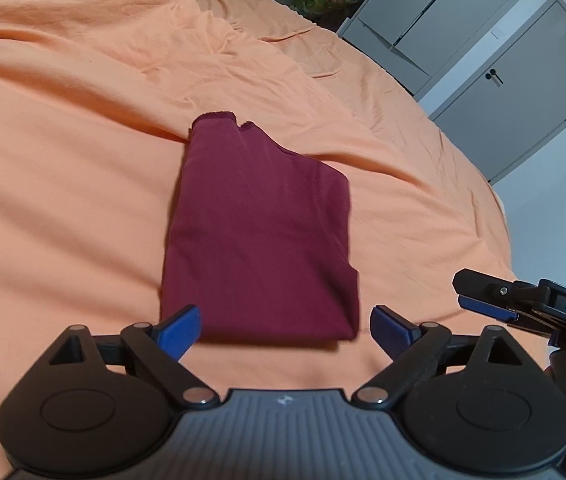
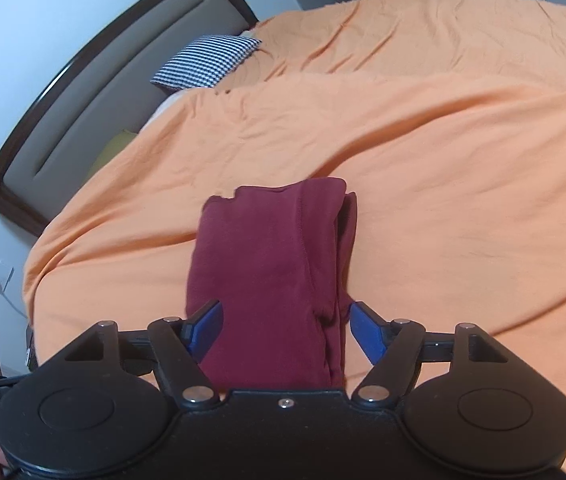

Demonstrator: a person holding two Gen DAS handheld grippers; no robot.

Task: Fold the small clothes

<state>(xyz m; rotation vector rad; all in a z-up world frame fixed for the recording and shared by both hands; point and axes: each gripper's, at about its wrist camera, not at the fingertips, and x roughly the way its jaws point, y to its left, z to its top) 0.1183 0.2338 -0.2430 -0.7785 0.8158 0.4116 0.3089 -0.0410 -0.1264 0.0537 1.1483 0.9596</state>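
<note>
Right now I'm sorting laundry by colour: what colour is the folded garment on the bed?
Dark maroon garment, clearest in the left wrist view.

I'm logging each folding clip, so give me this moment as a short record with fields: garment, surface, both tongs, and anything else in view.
garment: maroon garment, folded into a compact rectangle, lying flat
surface: orange bedspread, wrinkled
left tongs: open, at the garment's near edge, gripping nothing
right tongs: open, blue fingers either side of the garment's near end, not closed on it
other items: checked pillow by the headboard; grey cabinets beyond the bed
</note>
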